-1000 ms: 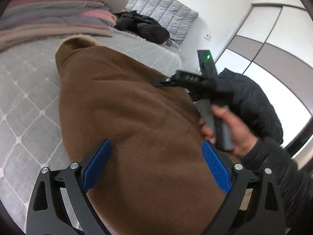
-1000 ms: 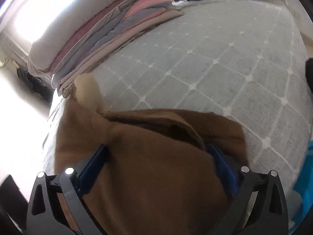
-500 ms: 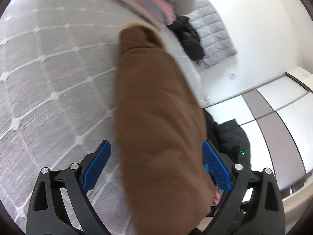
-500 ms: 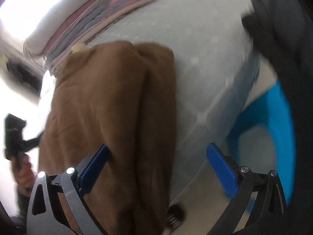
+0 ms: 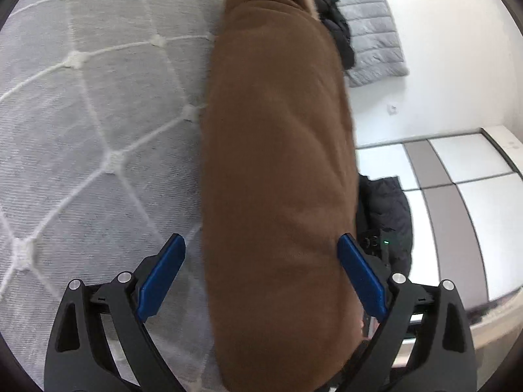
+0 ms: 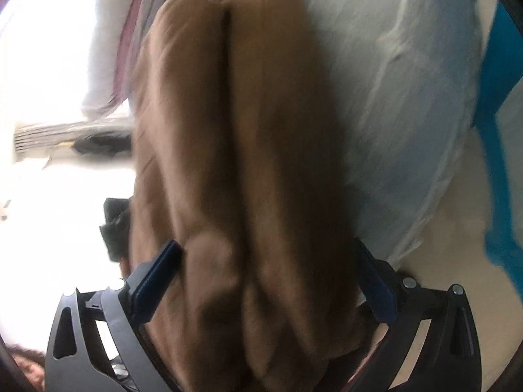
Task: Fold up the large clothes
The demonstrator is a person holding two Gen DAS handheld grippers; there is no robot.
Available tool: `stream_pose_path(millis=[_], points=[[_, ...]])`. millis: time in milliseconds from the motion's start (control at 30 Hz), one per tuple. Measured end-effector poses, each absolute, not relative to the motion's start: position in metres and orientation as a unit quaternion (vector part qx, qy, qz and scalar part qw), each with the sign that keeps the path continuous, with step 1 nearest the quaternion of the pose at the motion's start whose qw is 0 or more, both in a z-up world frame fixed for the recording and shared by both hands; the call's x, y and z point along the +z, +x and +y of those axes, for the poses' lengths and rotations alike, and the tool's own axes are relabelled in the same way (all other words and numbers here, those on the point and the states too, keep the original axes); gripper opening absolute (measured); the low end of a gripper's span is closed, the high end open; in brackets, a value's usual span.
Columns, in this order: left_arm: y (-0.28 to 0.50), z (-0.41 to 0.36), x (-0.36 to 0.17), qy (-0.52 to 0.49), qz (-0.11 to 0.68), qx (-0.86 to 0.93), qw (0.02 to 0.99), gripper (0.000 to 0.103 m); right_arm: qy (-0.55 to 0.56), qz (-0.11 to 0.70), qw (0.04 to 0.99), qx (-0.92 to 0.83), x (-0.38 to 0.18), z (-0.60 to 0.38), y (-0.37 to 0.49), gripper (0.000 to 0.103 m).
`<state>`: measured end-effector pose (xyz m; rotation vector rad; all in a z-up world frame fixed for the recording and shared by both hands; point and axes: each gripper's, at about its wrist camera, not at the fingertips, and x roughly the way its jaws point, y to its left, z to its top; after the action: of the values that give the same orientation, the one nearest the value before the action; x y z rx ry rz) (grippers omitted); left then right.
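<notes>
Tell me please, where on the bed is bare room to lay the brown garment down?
The grey quilted bedcover is bare left of the brown garment, beside the left gripper. In the right wrist view, bare cover also lies right of the garment. Crowded: the black jacket and folded stack at its far end.

1. Bed [image 5: 98, 124]: covered by a grey quilted spread with a white diamond stitch pattern.
2. Brown garment [image 5: 278, 163]: lies lengthwise on the spread, folded into a long bundle.
3. Dark clothing [image 5: 336, 29]: lies near the padded headboard [image 5: 376, 42].
</notes>
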<state>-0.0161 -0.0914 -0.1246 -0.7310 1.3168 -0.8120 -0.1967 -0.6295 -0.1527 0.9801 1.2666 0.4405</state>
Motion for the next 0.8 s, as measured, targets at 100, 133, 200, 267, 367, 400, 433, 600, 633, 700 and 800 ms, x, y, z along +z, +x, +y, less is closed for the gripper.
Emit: stream_pose_path(millis=[100,133,200,267,367,400,433,600,633,700,800], points=[[-0.022,-0.100,-0.117,-0.297,0.577,-0.369,0.666,0.091,0.422,0.563,0.676,0.221,-0.138,-0.617,-0.198,0.098],[-0.024,-0.104,-0.115,-0.283,0.576,-0.367,0.674,0.091,0.422,0.557,0.676,0.235,-0.132,-0.613,-0.197,0.098],[-0.025,-0.106,-0.114,-0.276,0.576,-0.365,0.678,0.091,0.422,0.552,0.676,0.245,-0.128,-0.609,-0.195,0.098],[-0.024,-0.108,-0.116,-0.281,0.577,-0.366,0.674,0.091,0.432,0.555,0.670,0.239,-0.134,-0.609,-0.191,0.098],[-0.027,-0.111,-0.110,-0.282,0.569,-0.371,0.677,0.091,0.437,0.543,0.676,0.240,-0.135,-0.608,-0.192,0.098],[-0.028,-0.112,-0.104,-0.276,0.565,-0.375,0.681,0.091,0.437,0.533,0.681,0.247,-0.128,-0.605,-0.194,0.098],[-0.030,-0.111,-0.099,-0.273,0.560,-0.380,0.684,0.091,0.440,0.521,0.684,0.258,-0.121,-0.602,-0.195,0.098],[-0.027,-0.107,-0.092,-0.268,0.560,-0.385,0.683,0.091,0.448,0.528,0.678,0.248,-0.125,-0.599,-0.195,0.098],[-0.025,-0.106,-0.093,-0.265,0.563,-0.382,0.683,0.091,0.454,0.535,0.672,0.238,-0.134,-0.601,-0.194,0.098],[-0.022,-0.109,-0.097,-0.260,0.570,-0.379,0.681,0.091,0.483,0.530,0.657,0.236,-0.152,-0.604,-0.192,0.098],[-0.019,-0.113,-0.121,-0.280,0.599,-0.371,0.652,0.093,0.484,0.521,0.663,0.237,-0.150,-0.597,-0.194,0.098]])
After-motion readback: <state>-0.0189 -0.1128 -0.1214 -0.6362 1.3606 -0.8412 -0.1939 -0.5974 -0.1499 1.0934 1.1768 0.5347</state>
